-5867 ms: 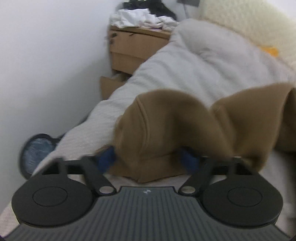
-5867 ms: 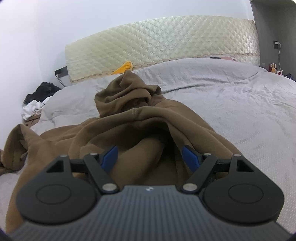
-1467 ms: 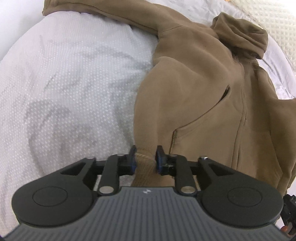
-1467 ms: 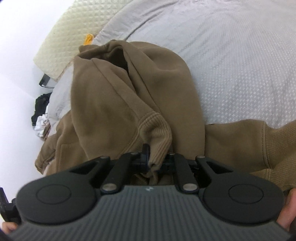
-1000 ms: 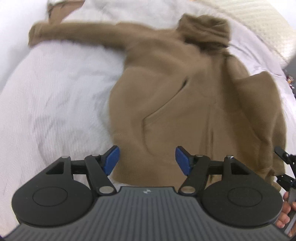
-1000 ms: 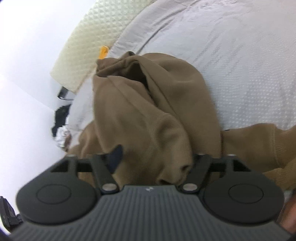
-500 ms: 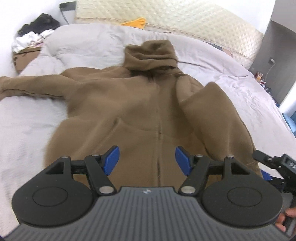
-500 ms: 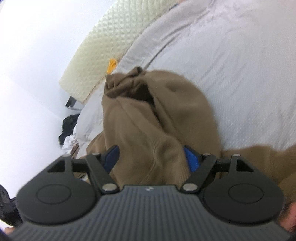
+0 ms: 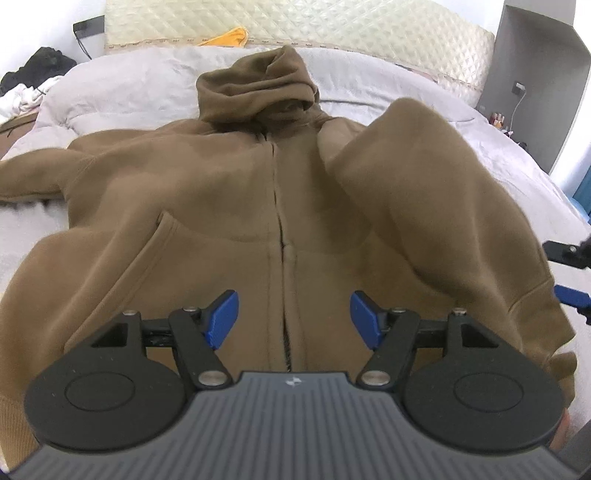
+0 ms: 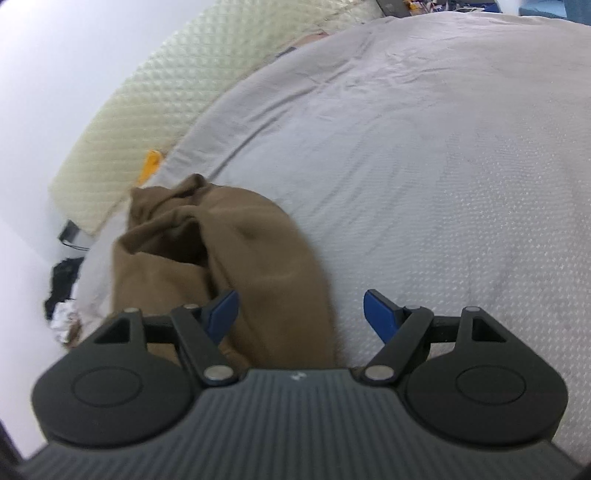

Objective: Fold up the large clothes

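One brown hoodie [image 9: 207, 192] on the bed [image 10: 424, 155], and two grippers over it. The hoodie lies front up on the grey bedspread, zip running straight down the middle, hood [image 9: 258, 85] bunched in soft folds at the far end toward the headboard [image 9: 332, 29]. It's thick, fleecy stuff, matte, with a slanted pocket slit on the left panel. One sleeve [image 9: 33, 177] stretches flat out to the left; the other sleeve [image 9: 443, 192] is folded in over the right side of the chest, a rounded puffy ridge. The bedspread has a fine pebbled weave; the headboard is cream, quilted in diamonds, with one orange scrap [image 9: 229, 37] tucked at its base. A heap of dark and white clothes [image 9: 33, 81] sits far left.

The left gripper [image 9: 294, 317] hangs above the near hem, right over the zip, blue-padded jaws apart, nothing between them. The right gripper [image 10: 300, 314] sits at the hoodie's right edge, jaws apart too, the folded sleeve lying below the gap but not pinched.
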### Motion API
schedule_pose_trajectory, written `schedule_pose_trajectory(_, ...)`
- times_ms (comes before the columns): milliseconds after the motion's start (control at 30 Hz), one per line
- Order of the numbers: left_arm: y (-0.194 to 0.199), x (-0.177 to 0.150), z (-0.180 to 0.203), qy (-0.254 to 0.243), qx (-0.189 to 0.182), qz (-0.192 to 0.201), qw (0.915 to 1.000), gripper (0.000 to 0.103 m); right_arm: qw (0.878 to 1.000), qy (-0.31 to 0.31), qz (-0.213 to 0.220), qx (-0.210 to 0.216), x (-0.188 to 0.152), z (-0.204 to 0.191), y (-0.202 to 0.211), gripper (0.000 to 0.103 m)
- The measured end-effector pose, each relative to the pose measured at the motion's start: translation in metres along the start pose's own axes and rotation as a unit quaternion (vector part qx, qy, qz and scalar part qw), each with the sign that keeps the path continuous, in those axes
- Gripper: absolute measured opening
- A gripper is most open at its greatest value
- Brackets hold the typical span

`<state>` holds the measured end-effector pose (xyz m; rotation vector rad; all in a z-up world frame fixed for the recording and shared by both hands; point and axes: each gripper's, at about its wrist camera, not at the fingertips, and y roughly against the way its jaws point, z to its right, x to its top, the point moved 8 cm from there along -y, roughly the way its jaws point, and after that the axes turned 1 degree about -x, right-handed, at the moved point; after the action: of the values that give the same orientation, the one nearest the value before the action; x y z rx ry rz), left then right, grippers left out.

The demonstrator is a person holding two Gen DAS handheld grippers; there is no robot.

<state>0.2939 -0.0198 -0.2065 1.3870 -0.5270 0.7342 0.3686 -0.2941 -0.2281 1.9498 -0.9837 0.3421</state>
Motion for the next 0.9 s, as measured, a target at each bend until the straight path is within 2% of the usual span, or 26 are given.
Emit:
schedule_pose_trajectory(100,-0.001,-0.008,-0.009,0.015,0.001,-0.002,0.9999,0.072,1.0,0.013,-0.015,-0.024,-0.001,0.002,-0.017,0.077)
schedule_pose_trajectory(200,-0.003,-0.011,-0.02,0.038,-0.007,-0.006,0.9992,0.072,0.998,0.004,-0.035,-0.057,-0.005,0.01,-0.034,0.084)
schedule_pose_trajectory(267,-0.003,-0.012,-0.025,0.052,-0.011,-0.006,0.9986,0.072,0.997,0.001,-0.052,-0.064,-0.011,0.012,-0.043,0.085)
schedule_pose_trajectory(400,-0.006,-0.011,-0.034,0.081,-0.02,-0.004,0.9965,0.072,0.995,0.001,-0.092,-0.039,-0.025,0.002,-0.057,0.085)
schedule_pose_trajectory(567,-0.007,-0.014,-0.042,0.114,-0.03,-0.01,0.993,0.072,0.994,0.051,-0.097,-0.003,-0.036,-0.026,-0.058,0.085)
schedule_pose_trajectory(767,-0.003,-0.013,-0.042,0.123,-0.039,0.0,0.9916,0.072,0.983,0.148,-0.105,0.024,-0.052,-0.062,-0.054,0.087)
schedule_pose_trajectory(900,-0.002,-0.014,-0.039,0.13,-0.052,0.011,0.9901,0.072,0.982,0.156,-0.103,0.026,-0.052,-0.065,-0.053,0.087)
